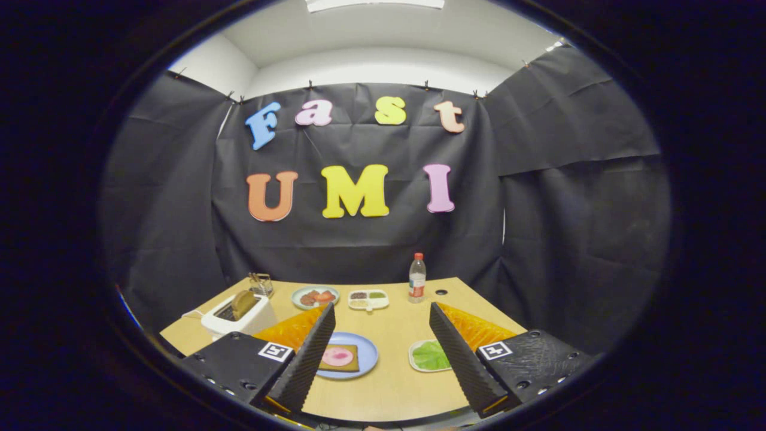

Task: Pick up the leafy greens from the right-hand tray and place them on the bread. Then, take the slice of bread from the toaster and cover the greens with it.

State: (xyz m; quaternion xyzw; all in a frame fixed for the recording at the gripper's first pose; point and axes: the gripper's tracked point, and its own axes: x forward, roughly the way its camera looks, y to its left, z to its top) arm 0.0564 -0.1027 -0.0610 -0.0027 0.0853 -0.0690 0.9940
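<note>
1. Starting from the leafy greens [429, 355]: they lie flat in a small white tray [414, 359] on the wooden table [389, 383], just inside the right finger [461, 353], whose inner edge covers part of the tray. Nothing has been picked up yet, so the grasp of the greens looks like the step in hand.

2. The gripper [383, 359] has its two fingers spread wide with nothing between them but bare tabletop. That spread suits a flat leaf; I would keep it until the tips straddle the greens.

3. The approach calls for swinging to the right, so that the tray sits between the fingers rather than under one, then coming down steeply. A thin leaf will likely need to be pinched at a raised edge, without catching the tray's rim.

4. The target is near: a slice of bread [339, 358] with a pink round on it rests on a blue plate [365, 353], ahead of the left finger and beside the tray.

5. Beyond the left finger stands the white toaster [236, 317] with a second slice [242, 302] upright in its slot.

6. Farther back are a plate of food [315, 297], a divided dish [368, 299] and a bottle [417, 278], well clear of the route.
</note>
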